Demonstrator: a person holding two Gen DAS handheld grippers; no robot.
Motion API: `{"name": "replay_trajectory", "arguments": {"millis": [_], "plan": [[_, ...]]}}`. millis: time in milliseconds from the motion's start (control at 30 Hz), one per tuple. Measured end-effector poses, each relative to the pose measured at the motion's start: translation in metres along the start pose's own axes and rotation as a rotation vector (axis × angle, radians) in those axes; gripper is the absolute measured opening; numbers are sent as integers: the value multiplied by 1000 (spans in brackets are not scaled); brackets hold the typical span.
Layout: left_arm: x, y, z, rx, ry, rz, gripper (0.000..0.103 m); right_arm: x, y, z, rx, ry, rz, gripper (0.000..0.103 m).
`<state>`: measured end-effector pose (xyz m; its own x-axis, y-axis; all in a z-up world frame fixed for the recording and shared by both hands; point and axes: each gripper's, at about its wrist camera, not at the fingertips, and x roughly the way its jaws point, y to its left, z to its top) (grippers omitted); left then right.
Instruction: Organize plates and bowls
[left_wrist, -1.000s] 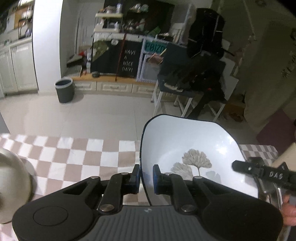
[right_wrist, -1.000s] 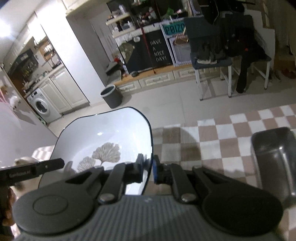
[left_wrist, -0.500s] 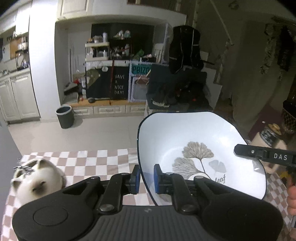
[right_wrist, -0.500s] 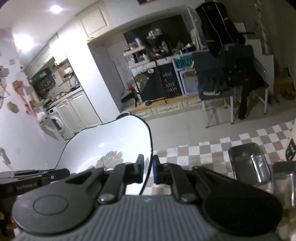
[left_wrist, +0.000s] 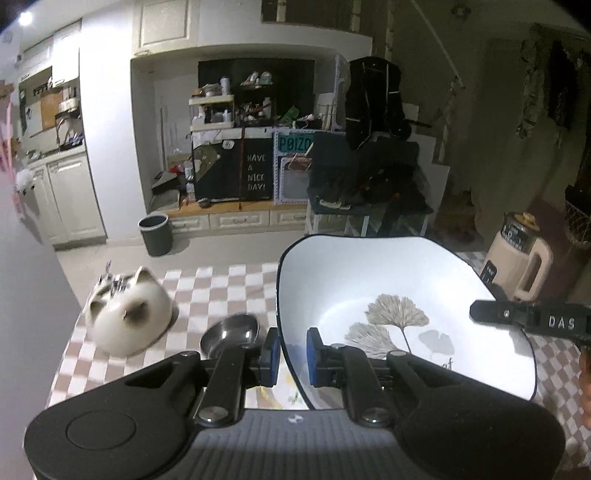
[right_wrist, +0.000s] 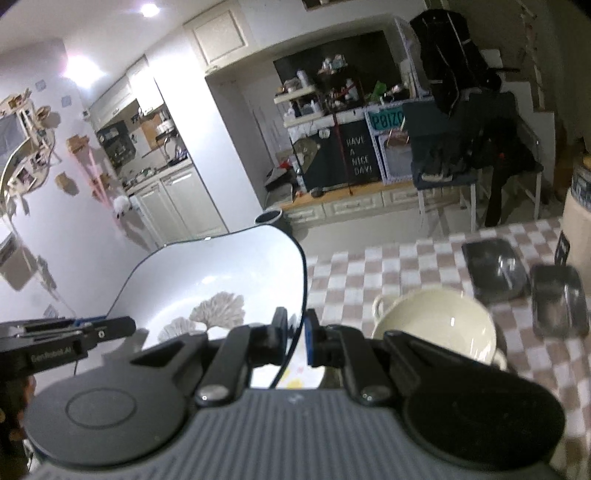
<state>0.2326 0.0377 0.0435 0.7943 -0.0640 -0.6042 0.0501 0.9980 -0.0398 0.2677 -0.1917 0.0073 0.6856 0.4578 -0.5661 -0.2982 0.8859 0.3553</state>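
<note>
Home kitchen: cabinets (left_wrist: 75, 199), checkered tablecloth (left_wrist: 218, 291)

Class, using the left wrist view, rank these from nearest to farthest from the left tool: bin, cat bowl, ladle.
1. Ladle, just left of the left tool.
2. Cat bowl, further left on the cloth.
3. Bin, on the floor beyond.

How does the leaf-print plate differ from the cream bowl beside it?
The plate is white with a dark rim and leaf print; the bowl is plain cream with handles. The plate is held up by both grippers; the bowl sits on the checkered cloth. Both are glossy and empty.
</note>
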Motion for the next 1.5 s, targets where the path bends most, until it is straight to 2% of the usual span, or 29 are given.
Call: {"name": "replay_trajectory", "arguments": {"millis": [167,367,500,633,867,1000,1500], "plan": [[2,7,-32,-43,57,-13,16,3,2,-28,-22,77,-10,12],[11,10,-61,-48,96,-45,16,10,2,-66,-13,171,-25,14],[22,13,-81,-53,124,-60,16,21,0,-76,-20,229,-39,15],[36,17,-96,-68,197,-68,16,31,2,-79,-48,262,-62,14],[55,24,-110,-79,289,-38,16,45,10,-98,-67,351,-93,14],[59,29,-114,-105,314,-43,16,53,8,-104,-61,385,-92,14],[82,27,-129,-64,450,-5,16,76,16,-123,-77,493,-145,14]]}}
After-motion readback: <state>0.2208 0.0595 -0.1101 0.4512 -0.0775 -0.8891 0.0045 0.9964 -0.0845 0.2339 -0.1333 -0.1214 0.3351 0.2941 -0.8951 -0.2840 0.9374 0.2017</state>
